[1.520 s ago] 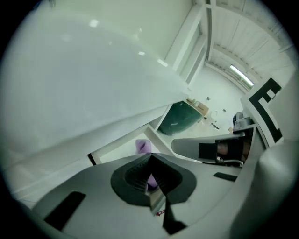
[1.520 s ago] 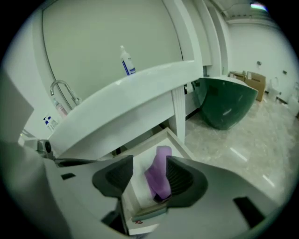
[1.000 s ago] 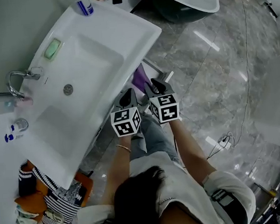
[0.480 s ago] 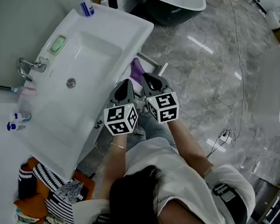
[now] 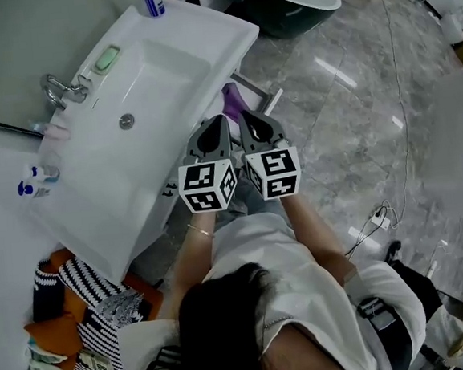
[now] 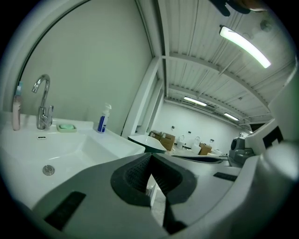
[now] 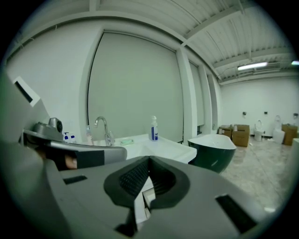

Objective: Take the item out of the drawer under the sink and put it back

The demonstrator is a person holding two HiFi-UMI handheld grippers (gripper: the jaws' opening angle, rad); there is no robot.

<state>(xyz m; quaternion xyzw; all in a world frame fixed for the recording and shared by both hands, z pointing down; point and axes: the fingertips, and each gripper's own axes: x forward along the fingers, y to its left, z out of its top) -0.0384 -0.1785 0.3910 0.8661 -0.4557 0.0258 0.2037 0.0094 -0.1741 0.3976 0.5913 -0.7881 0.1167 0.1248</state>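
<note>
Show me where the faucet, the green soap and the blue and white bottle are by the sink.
faucet [image 6: 45, 114], left gripper view, on its upright chrome body.
green soap [image 5: 108, 59], head view, middle of the bar.
blue and white bottle [image 6: 101, 124], left gripper view, on its blue label.

Your head camera looks steeply down on the sink [image 5: 165, 73]; both gripper cameras look nearly level across that same sink from close beside.
</note>
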